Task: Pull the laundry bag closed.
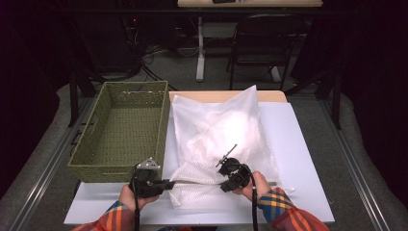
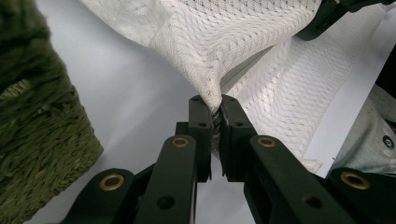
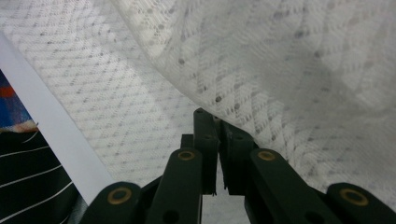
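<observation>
A: Left gripper (image 2: pixel 215 109) is low at the near corner of the white mesh bag (image 1: pixel 219 139), jaws clamped tight on a bunched fold of the fabric, right where the zipper line runs off.

B: And the right gripper (image 3: pixel 217 122)?

A: Jaws together there too, pinching the mesh along the same near edge, with the cloth draping up and over the tips. From above, the right gripper (image 1: pixel 231 179) sits a short way along the edge from the left gripper (image 1: pixel 163 184), the zipper stretched taut between them.

B: So where's the bag lying?

A: On the white table (image 1: pixel 298 159), spreading away from both pairs of jaws. The green woven basket (image 1: pixel 122 127) stands just beyond the left gripper, beside the bag.
</observation>
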Demonstrator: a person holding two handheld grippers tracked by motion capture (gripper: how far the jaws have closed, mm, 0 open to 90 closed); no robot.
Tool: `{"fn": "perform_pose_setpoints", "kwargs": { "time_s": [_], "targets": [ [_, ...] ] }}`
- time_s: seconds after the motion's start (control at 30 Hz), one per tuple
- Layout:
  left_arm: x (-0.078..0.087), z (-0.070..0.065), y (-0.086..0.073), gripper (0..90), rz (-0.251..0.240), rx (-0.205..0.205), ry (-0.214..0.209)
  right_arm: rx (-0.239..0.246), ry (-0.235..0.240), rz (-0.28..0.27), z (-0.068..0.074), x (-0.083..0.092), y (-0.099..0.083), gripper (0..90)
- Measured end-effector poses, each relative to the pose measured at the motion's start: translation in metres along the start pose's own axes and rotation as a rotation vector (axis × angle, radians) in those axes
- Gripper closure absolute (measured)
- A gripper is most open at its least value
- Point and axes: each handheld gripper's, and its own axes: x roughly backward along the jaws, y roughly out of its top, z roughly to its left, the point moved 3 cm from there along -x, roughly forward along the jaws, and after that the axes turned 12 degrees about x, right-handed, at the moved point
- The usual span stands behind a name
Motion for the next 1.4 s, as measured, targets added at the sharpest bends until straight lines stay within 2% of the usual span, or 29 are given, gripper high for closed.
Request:
{"fn": "perform_pose_setpoints", "kwargs": {
  "time_s": [0.2,0.47,1.4],
  "targets": [
    [0.000,0.000,0.000,84.7,0.008,-0.004,0.006,-0.003,-0.014,0.021,-0.002,0.001,-0.006,86.8],
    [0.000,0.002,0.000,84.7,0.007,0.003,0.005,-0.029,-0.035,0.039,-0.006,0.005,-0.017,86.8],
    [0.002,0.004,0.000,84.7,-0.004,0.008,0.011,-0.112,-0.086,0.023,-0.024,0.028,-0.054,86.8]
  ]
}}
